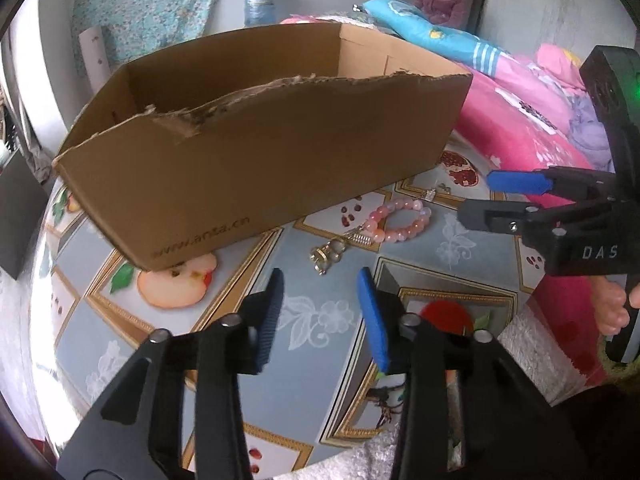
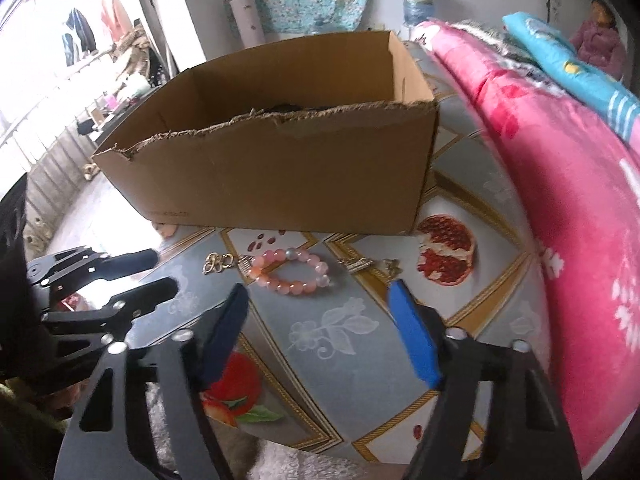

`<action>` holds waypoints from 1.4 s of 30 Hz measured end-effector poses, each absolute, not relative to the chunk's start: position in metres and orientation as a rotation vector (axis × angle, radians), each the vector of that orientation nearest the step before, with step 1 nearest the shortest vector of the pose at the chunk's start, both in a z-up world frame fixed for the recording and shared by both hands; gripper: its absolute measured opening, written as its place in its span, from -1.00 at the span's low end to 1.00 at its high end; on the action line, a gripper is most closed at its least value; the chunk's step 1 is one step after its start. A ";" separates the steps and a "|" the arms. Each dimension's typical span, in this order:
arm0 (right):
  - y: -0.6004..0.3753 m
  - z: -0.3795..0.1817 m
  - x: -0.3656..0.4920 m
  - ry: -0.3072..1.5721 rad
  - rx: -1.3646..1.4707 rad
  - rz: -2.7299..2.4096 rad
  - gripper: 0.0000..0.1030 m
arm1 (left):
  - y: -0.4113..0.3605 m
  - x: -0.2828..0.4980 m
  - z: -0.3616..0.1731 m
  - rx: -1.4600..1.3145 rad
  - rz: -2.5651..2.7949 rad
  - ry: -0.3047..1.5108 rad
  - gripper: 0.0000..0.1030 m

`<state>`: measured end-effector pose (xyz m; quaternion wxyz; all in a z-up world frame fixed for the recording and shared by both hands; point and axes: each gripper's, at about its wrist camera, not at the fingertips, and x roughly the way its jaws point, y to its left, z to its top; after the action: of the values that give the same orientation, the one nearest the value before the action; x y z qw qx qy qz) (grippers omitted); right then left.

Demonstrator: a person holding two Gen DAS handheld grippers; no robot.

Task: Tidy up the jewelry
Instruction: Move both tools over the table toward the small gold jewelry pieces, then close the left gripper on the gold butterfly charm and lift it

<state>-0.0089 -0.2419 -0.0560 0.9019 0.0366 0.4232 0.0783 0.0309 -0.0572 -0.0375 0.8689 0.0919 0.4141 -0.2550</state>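
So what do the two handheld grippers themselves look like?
Both are black, angular linkage frames with silver pivot pins. The left gripper has one blue ribbed pad and one dark one, as does the right gripper, whose body carries white letters "DAS" and a green light.

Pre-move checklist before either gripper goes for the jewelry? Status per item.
1. Left gripper free of load: ok, jaws apart, nothing between them.
2. Right gripper free of load: ok, jaws apart, nothing held.
3. Pink bead bracelet reachable: ok, flat on the tablecloth, in front of the box.
4. Gold trinket separate from bracelet: cannot tell, a small charm lies between them.
5. Cardboard box open on top: ok.
6. Box contents: cannot tell, front wall hides the floor.
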 end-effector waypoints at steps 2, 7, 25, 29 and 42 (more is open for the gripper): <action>-0.241 -0.059 -0.006 0.882 0.089 0.186 0.08 | -0.062 0.035 -0.039 0.195 -0.542 0.878 -0.46; -0.233 -0.064 -0.001 0.891 0.089 0.257 -0.14 | -0.072 0.043 -0.044 0.219 -0.547 0.899 -0.61; -0.223 -0.071 0.006 0.860 0.016 0.329 -0.33 | -0.090 0.053 -0.055 0.288 -0.503 0.950 -0.70; -0.209 -0.072 0.011 0.844 -0.059 0.372 -0.33 | -0.091 0.054 -0.055 0.282 -0.492 0.952 -0.70; -0.201 -0.090 0.021 0.970 -0.106 0.455 -0.33 | -0.092 0.055 -0.054 0.267 -0.486 0.959 -0.70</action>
<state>0.0210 -0.2005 -0.0896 0.8587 -0.0505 0.4617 0.2166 0.0554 -0.0924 -0.0541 0.8506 0.1267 0.4552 -0.2307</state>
